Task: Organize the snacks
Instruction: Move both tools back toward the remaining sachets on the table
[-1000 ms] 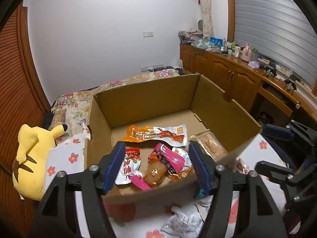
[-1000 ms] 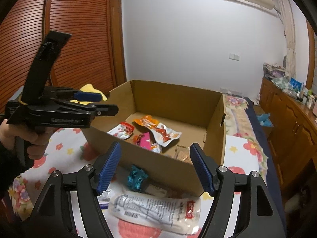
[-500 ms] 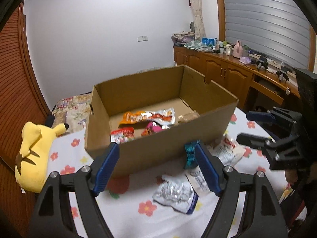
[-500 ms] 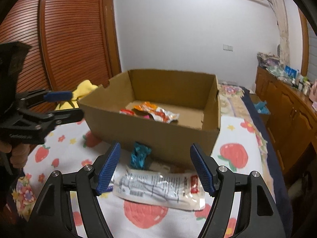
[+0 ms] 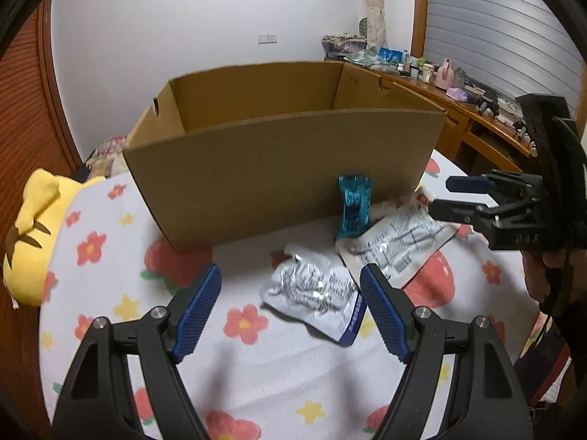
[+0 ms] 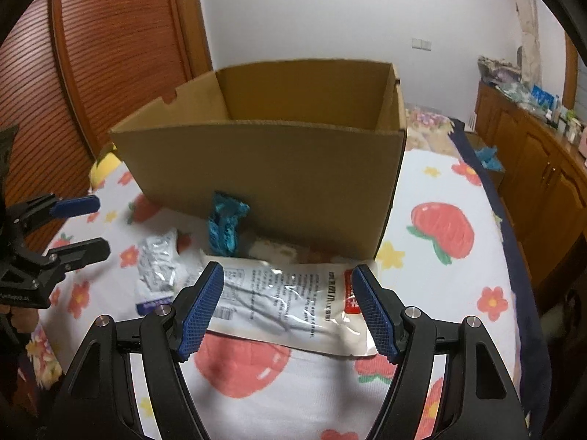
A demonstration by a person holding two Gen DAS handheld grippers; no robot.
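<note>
An open cardboard box (image 5: 279,168) stands on the flowered cloth; its inside is hidden from here. It also shows in the right wrist view (image 6: 264,172). In front of it lie a crumpled silver packet (image 5: 315,289), a teal wrapped snack (image 5: 354,207) leaning on the box, and a long clear packet with a red label (image 6: 286,300). My left gripper (image 5: 290,308) is open and empty, low over the silver packet. My right gripper (image 6: 288,304) is open and empty, just above the long clear packet.
A yellow plush toy (image 5: 29,227) lies at the left edge of the bed. Wooden cabinets (image 6: 539,154) with clutter on top run along the right wall. A ribbed wooden door (image 6: 110,44) stands at the back left.
Both grippers have dropped from above the box rim to just over the packets in front of the box. The snacks inside the box have gone out of sight behind its front wall.
</note>
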